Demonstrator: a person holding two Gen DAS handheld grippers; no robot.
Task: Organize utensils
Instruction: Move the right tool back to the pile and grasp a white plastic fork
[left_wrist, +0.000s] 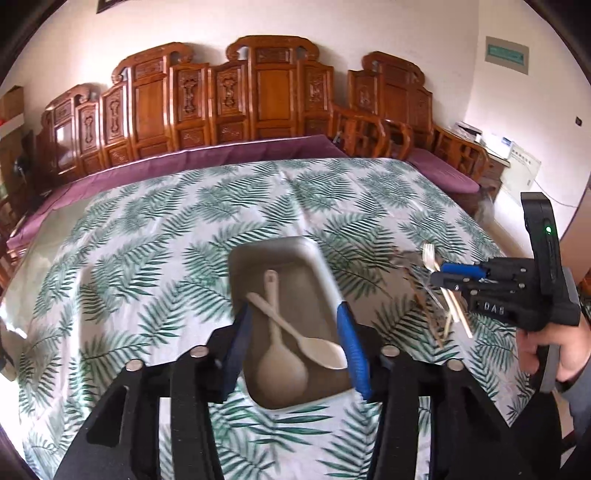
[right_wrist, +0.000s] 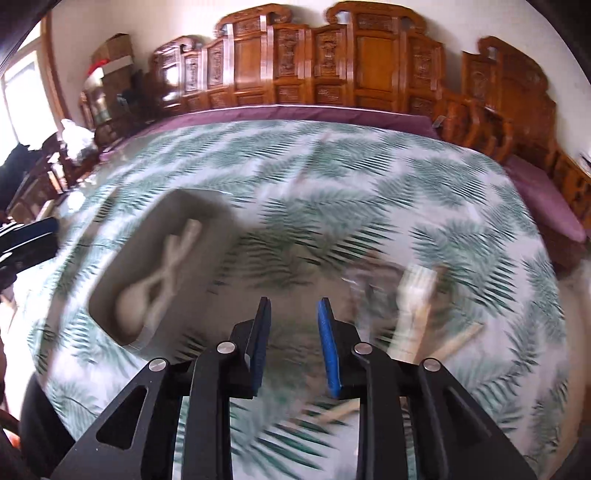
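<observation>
**Two spoons in the tray, fork and sticks still outside**

A surface (left_wrist: 155, 221) under a fern-print cloth fills both views, with carved wooden seats (left_wrist: 273, 92) and purple cushions behind it.

Left to right in the left wrist view: the left tool (left_wrist: 295, 325) hangs over a grey tray (left_wrist: 317, 258), its blue-padded fingers apart and nothing between them — open. Seen through the gap, two pale spoons (left_wrist: 284, 343) lie crossed on the tray floor, bowls toward the camera. Right of the tray, on the cloth, a pale fork (left_wrist: 430, 256) lies with some thin sticks (left_wrist: 458, 314) and what looks like clear wrapping; the heap is too blurred to sort further. The right tool (left_wrist: 437, 275) hovers over that heap, held by a hand (left_wrist: 554, 354) at the frame's right edge. Whether it touches the fork cannot be told.

The right wrist view is heavily smeared. The tray (right_wrist: 207, 206) with its crossed spoons (right_wrist: 162, 273) sits at left; in the middle the right tool (right_wrist: 291, 306) shows its fingers apart with only cloth between them — open and empty. The fork (right_wrist: 413, 295) and sticks (right_wrist: 461, 339) lie just to its right.
</observation>
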